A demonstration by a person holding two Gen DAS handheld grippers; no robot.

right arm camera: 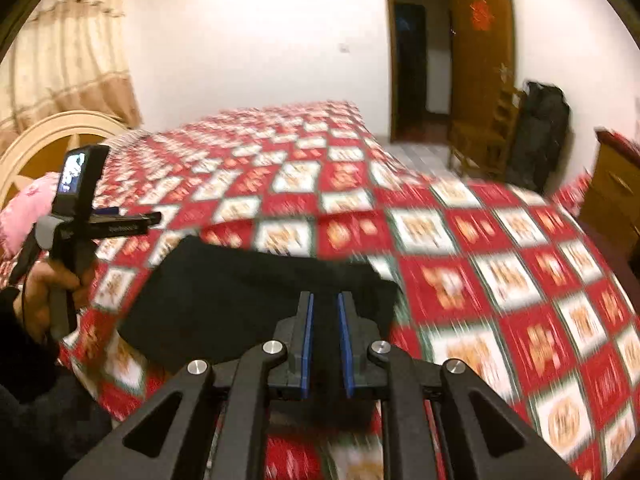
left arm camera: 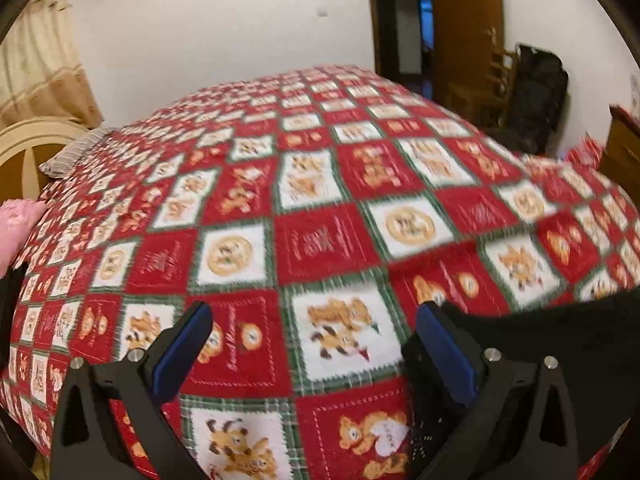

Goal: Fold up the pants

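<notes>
Right wrist view | right tongs (right arm camera: 325, 312) nearly clenched over black folded fabric pants (right arm camera: 240, 292) | left tongs (left arm camera: 314, 320) released, spread wide | red-white checkered bedspread (left arm camera: 320, 200) beneath

warm indoor light, fairly bright; wall (right arm camera: 260, 40) nearly blown out white. both views had motion blur, worst on the quilt (left arm camera: 320, 208) pattern. strong fisheye bend, dark vignette in the corners. doorway (right arm camera: 412, 60) was dim. colours ran orange.
</notes>
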